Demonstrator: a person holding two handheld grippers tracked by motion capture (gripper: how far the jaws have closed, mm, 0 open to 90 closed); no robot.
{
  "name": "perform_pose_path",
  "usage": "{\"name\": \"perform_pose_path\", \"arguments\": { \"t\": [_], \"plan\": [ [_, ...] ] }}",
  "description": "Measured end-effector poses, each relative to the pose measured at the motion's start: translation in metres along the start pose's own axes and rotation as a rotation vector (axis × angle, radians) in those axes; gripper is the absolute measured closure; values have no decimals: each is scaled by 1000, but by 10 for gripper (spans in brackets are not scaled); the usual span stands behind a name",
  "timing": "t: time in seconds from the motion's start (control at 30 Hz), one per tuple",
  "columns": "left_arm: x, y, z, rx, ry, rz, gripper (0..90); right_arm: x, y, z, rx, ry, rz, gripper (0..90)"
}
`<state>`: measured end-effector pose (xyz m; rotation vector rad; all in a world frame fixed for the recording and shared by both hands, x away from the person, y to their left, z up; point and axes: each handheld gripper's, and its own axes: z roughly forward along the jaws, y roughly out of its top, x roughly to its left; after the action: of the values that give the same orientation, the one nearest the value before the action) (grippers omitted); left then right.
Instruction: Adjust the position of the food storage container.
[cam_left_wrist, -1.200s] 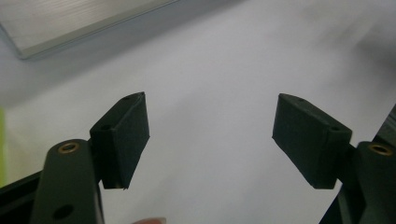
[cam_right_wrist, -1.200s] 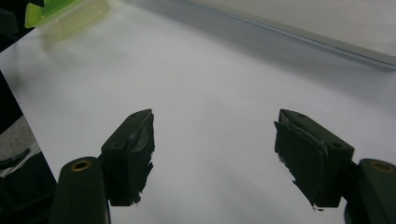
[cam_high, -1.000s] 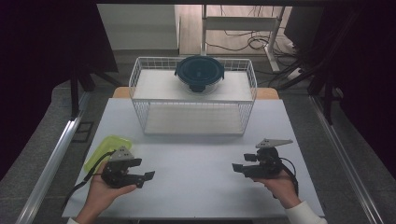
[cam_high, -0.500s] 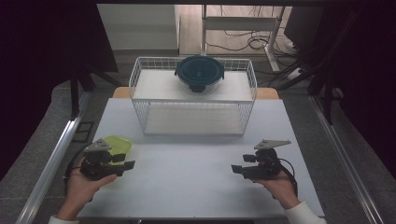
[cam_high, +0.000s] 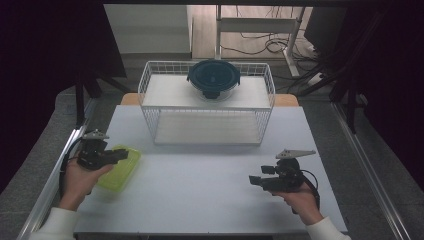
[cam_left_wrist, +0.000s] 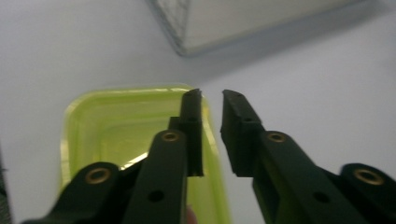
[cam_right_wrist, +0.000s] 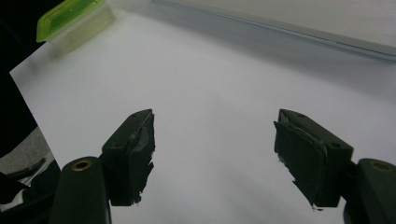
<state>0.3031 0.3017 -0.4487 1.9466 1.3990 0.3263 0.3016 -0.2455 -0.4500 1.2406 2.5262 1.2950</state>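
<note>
A lime-green lidded container (cam_high: 122, 172) lies at the table's left. My left gripper (cam_high: 122, 155) reaches over its far long edge from the left. In the left gripper view the jaws (cam_left_wrist: 210, 95) have just been closing and stand a narrow gap apart. One jaw is over the green lid (cam_left_wrist: 121, 126) and the other outside it, with the lid's raised rim between them. My right gripper (cam_high: 254, 180) hovers near the front right of the table. Its jaws (cam_right_wrist: 212, 135) are wide open, with bare white table between them. The container (cam_right_wrist: 70, 18) shows far off in that view.
A white wire basket (cam_high: 207, 125) stands at the back middle of the white table (cam_high: 200, 190). On top of it sits a round glass container with a dark blue lid (cam_high: 213, 78). Metal rails run along both table sides.
My left hand has moved left and away from the front edge, to the container's left side. Its jaws have drawn together. The right hand has stayed put.
</note>
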Motion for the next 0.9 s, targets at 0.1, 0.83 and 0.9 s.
{"name": "perform_pose_path", "arguments": {
  "t": [0.1, 0.83, 0.9],
  "plan": [
    [20, 9, 4, 9, 24, -35, 868, -1, 0, 0, 3, -2, 1, 285],
    [72, 13, 38, 195, 156, -31, 899, -6, -2, 4, 9, -11, 11, 285],
    [73, 13, 38, 194, 147, -37, 900, -5, -2, 3, 8, -9, 10, 285]
  ]
}}
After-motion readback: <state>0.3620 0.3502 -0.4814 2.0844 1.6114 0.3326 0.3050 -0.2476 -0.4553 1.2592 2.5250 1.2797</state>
